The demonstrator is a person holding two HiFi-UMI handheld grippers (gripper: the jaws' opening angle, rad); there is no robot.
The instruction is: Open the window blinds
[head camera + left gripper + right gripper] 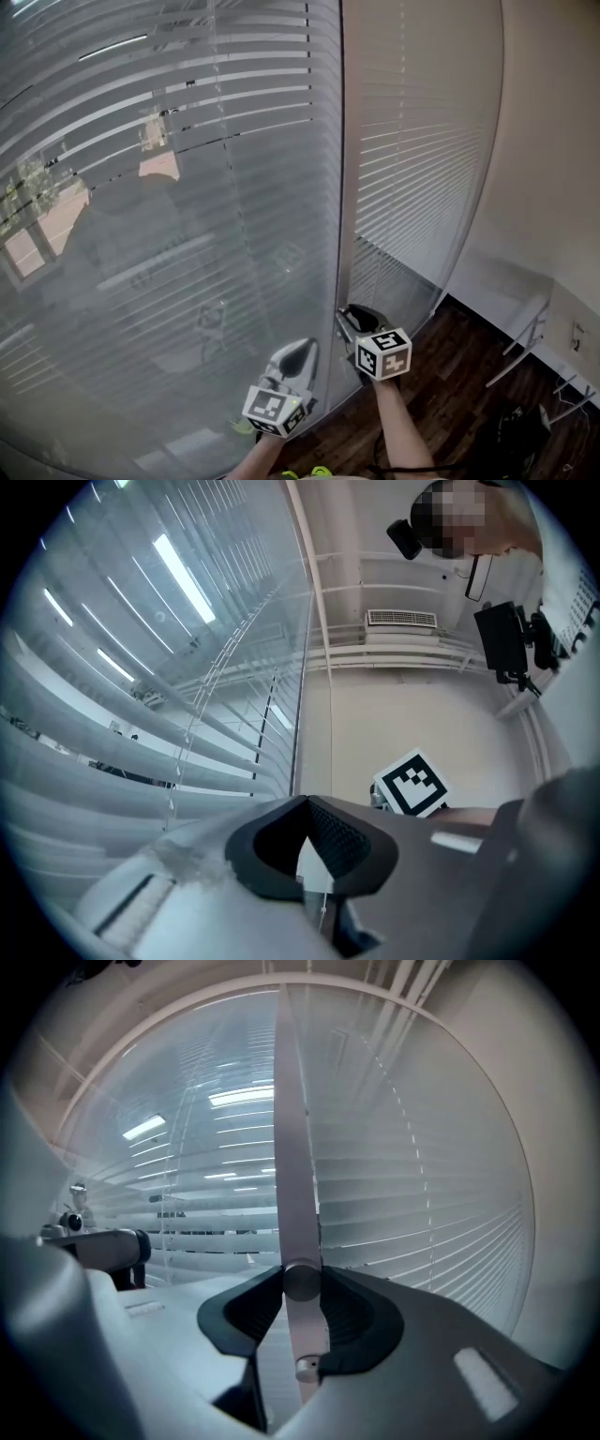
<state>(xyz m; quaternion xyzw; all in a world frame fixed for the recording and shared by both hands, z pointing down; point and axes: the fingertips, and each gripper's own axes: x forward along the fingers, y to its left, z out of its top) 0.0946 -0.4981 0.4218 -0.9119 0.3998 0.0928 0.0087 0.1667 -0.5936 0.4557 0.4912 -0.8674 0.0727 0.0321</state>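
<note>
Slatted window blinds (pixel 187 187) fill the head view. The left panel's slats are tilted and show the outside; the right panel (pixel 422 141) is closed and white. A grey upright wand (pixel 339 187) hangs between the two panels. My right gripper (pixel 354 323) sits at the wand's lower end, and in the right gripper view its jaws press on the wand (pixel 301 1281) from both sides. My left gripper (pixel 292 361) is just left of it and lower, near the slats (pixel 112 752). Its jaws meet at the tips with a thin cord (pixel 322 909) running between them.
A dark wooden floor (pixel 450 375) lies below the window. At the lower right, a white wall (pixel 553 141) meets a metal chair or table frame (pixel 525 342). The person's forearm (pixel 398 431) reaches up from the bottom edge.
</note>
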